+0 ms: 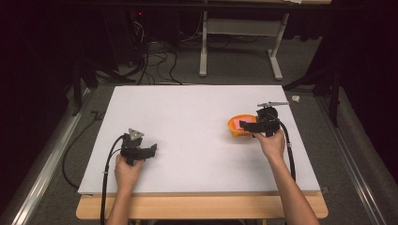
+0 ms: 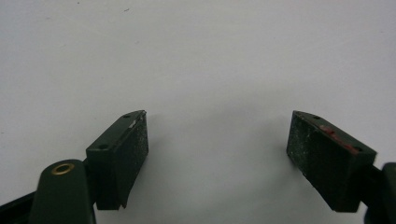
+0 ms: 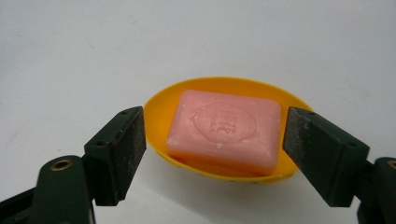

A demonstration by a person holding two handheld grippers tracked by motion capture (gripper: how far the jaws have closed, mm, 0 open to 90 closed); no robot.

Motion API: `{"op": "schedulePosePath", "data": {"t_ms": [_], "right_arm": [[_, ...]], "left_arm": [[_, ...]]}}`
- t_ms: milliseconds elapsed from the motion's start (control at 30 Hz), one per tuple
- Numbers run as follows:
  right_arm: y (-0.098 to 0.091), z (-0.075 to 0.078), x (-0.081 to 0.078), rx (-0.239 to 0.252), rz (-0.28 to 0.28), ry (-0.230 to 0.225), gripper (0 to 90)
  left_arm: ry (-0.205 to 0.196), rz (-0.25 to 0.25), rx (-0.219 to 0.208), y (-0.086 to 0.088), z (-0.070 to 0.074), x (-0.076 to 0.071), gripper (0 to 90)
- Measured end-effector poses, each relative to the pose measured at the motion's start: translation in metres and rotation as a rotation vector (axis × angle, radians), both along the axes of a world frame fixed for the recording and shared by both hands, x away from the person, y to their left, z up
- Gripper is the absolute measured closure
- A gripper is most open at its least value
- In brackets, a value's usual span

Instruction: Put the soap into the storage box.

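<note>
- Your right gripper (image 3: 212, 149) has its 2 jaws wide apart, one at each side of the yellow dish (image 3: 161, 116). They grip nothing.
- The pink soap (image 3: 224, 130) lies flat inside the dish, and the dish stands on the white table (image 1: 187, 117), toward its right side.
- If you close the jaws here, I think they can press the thin rim of the dish and not the soap. The dish can then bend or tip, and the soap can slide out.
- The soap looks smooth with rounded edges. A grip only at its corners can let it slip from the pads (image 3: 128, 149).
- If you come in too low, a jaw can push the dish across the table, because nothing holds it.
- Your left gripper (image 2: 217, 154) is also apart and empty, over bare table at the near left, well apart from the dish. From there it cannot steady the dish.
</note>
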State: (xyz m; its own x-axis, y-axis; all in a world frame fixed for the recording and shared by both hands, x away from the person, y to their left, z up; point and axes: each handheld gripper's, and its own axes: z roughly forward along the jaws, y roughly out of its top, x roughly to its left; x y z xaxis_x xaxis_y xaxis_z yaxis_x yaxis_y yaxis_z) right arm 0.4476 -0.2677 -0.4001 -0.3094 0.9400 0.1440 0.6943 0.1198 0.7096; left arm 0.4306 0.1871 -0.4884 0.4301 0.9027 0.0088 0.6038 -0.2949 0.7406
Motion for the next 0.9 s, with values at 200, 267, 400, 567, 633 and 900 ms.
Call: {"op": "schedulePosePath", "data": {"t_ms": [200, 267, 400, 567, 633, 900], "right_arm": [[-0.005, 0.007, -0.01, 0.022, 0.008, -0.04, 22.3], [-0.007, 0.008, -0.015, 0.036, 0.011, -0.055, 23.4], [-0.012, 0.007, -0.022, 0.057, 0.004, -0.069, 24.0], [-0.017, 0.01, -0.03, 0.073, 0.005, -0.089, 24.3], [-0.018, 0.011, -0.033, 0.072, 0.01, -0.097, 24.2], [-0.022, 0.013, -0.046, 0.082, 0.008, -0.123, 24.2]], "left_arm": [[0.0, 0.0, 0.0, 0.0, 0.0, 0.0, 21.2], [0.0, 0.0, 0.0, 0.0, 0.0, 0.0, 21.2], [0.001, 0.0, -0.003, 0.0, 0.0, 0.0, 21.2], [0.0, 0.0, 0.0, 0.0, 0.0, 0.0, 21.2], [0.0, 0.0, -0.001, 0.0, 0.0, 0.0, 21.2], [0.001, 0.0, -0.001, 0.0, 0.0, 0.0, 21.2]]}}
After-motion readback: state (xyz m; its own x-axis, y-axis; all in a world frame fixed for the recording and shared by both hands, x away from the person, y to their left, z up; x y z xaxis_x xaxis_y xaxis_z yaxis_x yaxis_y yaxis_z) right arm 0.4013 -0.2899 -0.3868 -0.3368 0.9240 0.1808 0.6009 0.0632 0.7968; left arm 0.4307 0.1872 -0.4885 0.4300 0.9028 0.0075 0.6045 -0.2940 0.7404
